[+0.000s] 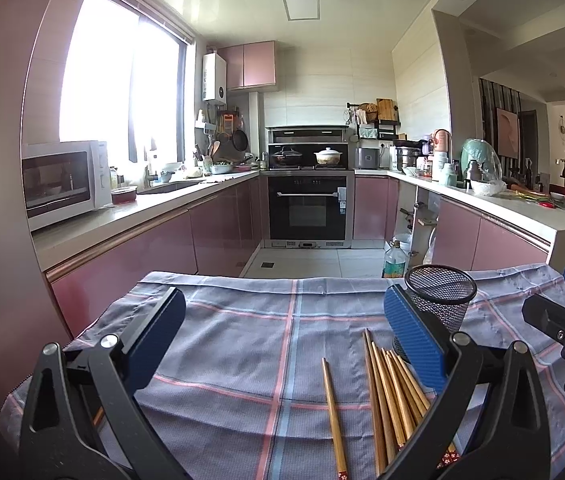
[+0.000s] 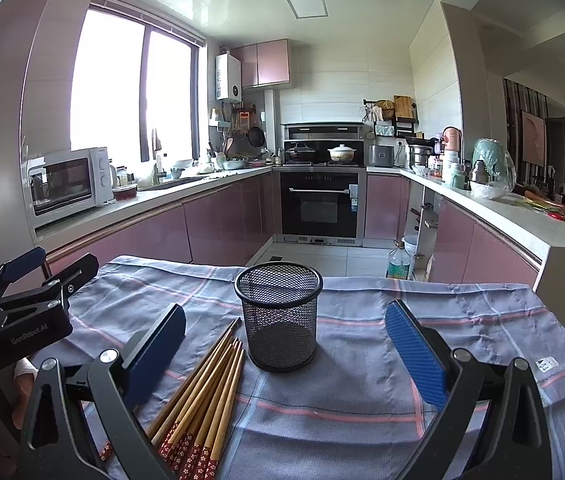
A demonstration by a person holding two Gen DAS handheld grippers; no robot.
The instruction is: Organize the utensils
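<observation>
left gripper (image 1: 284, 336): jaws wide, empty
right gripper (image 2: 284, 346): jaws wide, empty
chopsticks (image 2: 206, 396): loose bundle just left of mesh holder (image 2: 278, 316)
holder: upright on plaid cloth (image 2: 362, 380)

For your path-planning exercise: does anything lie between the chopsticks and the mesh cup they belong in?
Nothing visible does. The chopsticks lie on the cloth just left of the mesh cup, whose open top is empty. Both grippers, left and right, are open.

The chopsticks (image 2: 202, 396) run off the bottom edge and partly behind a gripper finger; the mesh cup (image 1: 440, 296) is half hidden.
</observation>
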